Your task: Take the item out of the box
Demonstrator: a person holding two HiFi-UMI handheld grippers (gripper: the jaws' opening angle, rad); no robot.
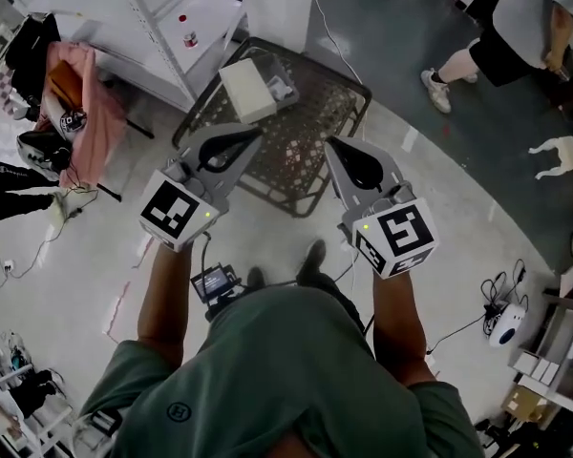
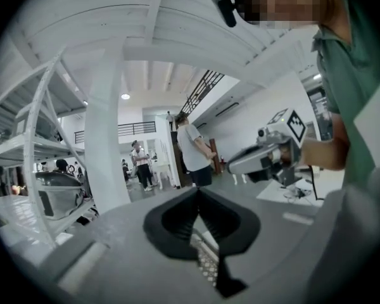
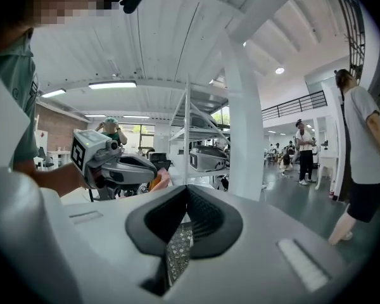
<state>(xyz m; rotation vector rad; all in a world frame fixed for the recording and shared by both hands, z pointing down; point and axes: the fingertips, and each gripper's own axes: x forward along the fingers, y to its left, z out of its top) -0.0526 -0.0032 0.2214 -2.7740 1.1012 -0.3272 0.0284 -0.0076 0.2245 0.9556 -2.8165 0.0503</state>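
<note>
Box (image 1: 248,89) beyond closed left tongs (image 1: 252,133), right tongs (image 1: 331,142)

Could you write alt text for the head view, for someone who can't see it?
Seen from above, a person in a green shirt holds the left gripper and right gripper, both shut and empty, pointed toward a white box on a dark lattice table. A second person stands at upper right.

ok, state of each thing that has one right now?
left gripper: shut, nothing between the jaws.
right gripper: shut, nothing between the jaws.
white box: resting on the mesh table, looks closed, neither gripper touching it.
</note>
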